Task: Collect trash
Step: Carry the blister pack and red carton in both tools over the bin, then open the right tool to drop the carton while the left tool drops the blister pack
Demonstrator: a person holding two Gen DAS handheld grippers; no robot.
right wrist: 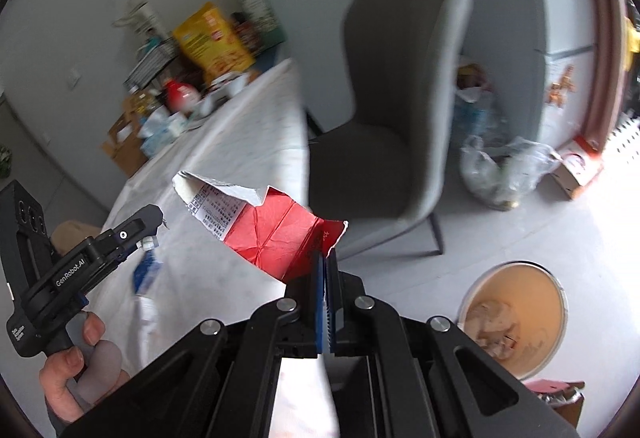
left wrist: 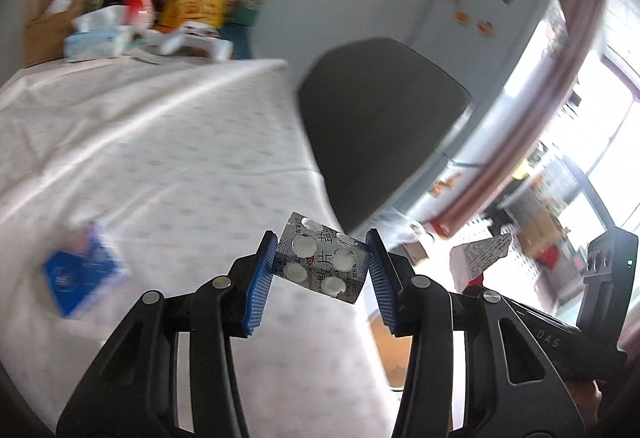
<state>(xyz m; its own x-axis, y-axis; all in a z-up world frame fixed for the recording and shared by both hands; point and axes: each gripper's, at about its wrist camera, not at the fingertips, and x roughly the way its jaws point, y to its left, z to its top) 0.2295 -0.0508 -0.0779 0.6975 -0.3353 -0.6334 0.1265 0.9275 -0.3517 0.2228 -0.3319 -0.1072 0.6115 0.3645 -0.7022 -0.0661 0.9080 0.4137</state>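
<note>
We hold two pieces of trash clear of the worktop [left wrist: 140, 126], which is draped in a white patterned cloth. The left claw [left wrist: 320, 270] is clenched on a silver foil blister pack of white tablets [left wrist: 320, 262], the pack spanning the gap between the two blue ribbed pads with its long axis running pad to pad. The right claw [right wrist: 325, 302] is clamped fully closed on the lower corner of a flattened red and white printed paper carton [right wrist: 260, 222], which fans up and to the left of the pads. The relation that governs the coming move is the position of the round tan waste bin [right wrist: 516, 318]: it stands on the grey floor below and to the right of the right claw, beside the grey upholstered chair [right wrist: 384, 110], so we judge the right hand to be the nearer one and its load likely the first to drop. The right wrist view shows the open mouth of the bin, with crumpled waste already inside, and a blue packet [right wrist: 146, 272] lying on the cloth; the left wrist view shows only a sliver of the bin under its right pad, but it alone shows the tablets.
</note>
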